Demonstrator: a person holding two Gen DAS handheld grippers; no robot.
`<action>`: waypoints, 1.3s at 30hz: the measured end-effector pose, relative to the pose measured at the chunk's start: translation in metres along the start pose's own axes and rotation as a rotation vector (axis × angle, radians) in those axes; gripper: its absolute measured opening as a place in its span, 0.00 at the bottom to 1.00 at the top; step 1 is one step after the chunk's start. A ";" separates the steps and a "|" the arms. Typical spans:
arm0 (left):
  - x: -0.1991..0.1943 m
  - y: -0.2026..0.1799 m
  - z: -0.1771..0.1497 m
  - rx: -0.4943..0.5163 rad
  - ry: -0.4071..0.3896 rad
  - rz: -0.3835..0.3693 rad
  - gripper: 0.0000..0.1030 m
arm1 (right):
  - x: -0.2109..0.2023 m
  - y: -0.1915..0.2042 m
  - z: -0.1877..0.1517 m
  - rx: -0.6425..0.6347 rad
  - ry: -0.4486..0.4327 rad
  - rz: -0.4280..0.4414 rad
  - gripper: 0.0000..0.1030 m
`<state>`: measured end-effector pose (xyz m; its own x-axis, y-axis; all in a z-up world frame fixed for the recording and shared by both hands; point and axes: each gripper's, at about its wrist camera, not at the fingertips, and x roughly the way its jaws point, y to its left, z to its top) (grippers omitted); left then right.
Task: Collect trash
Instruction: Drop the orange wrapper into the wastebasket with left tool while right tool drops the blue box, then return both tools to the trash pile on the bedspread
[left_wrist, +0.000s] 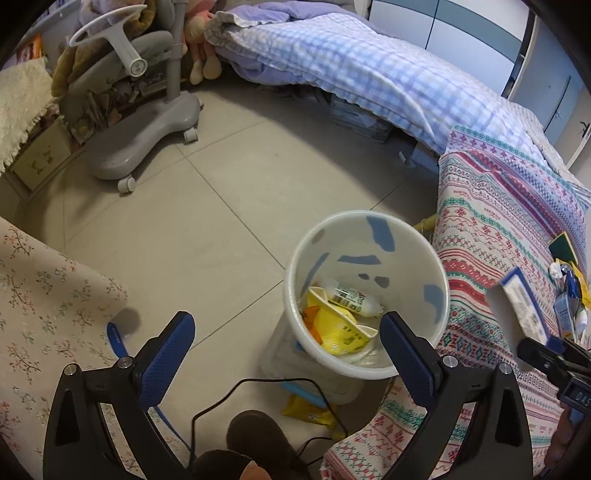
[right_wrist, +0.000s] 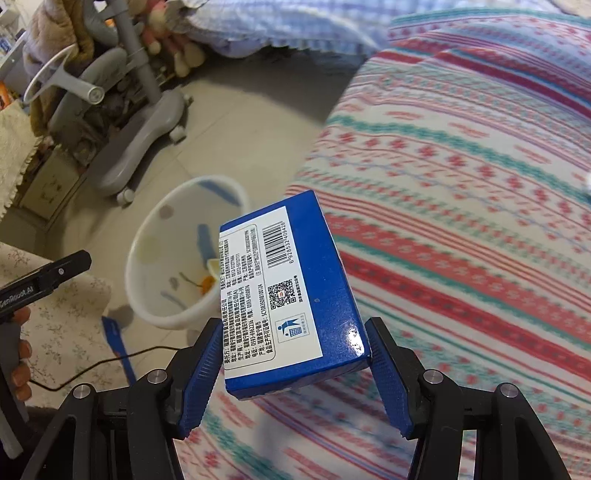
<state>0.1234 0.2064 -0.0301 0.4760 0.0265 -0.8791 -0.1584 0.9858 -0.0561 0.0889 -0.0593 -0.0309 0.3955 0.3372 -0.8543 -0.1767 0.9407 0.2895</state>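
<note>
A white trash bin (left_wrist: 369, 229) stands on the tile floor beside the patterned bed cover; inside lie a yellow wrapper (left_wrist: 332, 328) and a white bottle (left_wrist: 351, 297). My left gripper (left_wrist: 286, 354) is open and empty, hovering just in front of the bin. My right gripper (right_wrist: 291, 363) is shut on a blue box (right_wrist: 291, 291) with a white barcode label, held above the bed cover's edge, to the right of the bin (right_wrist: 147, 240). The box also shows in the left wrist view (left_wrist: 517, 306).
A yellow wrapper (left_wrist: 310, 413) and a blue strip (left_wrist: 114, 338) lie on the floor near the bin. More trash (left_wrist: 569, 291) sits on the striped bed cover (right_wrist: 461, 184). A grey wheeled chair (left_wrist: 147, 122) stands farther back. A floral cloth (left_wrist: 44, 314) is at left. A black cable (left_wrist: 258, 387) crosses the floor.
</note>
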 end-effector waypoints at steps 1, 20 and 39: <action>0.000 0.001 0.000 -0.001 0.000 0.001 0.98 | 0.006 0.007 0.003 -0.003 0.003 0.007 0.64; -0.002 0.005 0.007 0.009 -0.003 -0.011 0.98 | 0.067 0.050 0.044 -0.015 0.035 0.050 0.74; -0.010 -0.056 -0.001 0.058 0.024 -0.129 1.00 | -0.043 -0.030 0.013 -0.048 -0.077 -0.175 0.77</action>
<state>0.1264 0.1505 -0.0191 0.4679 -0.1047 -0.8775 -0.0462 0.9887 -0.1426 0.0892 -0.1011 0.0031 0.4914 0.1718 -0.8538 -0.1407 0.9831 0.1169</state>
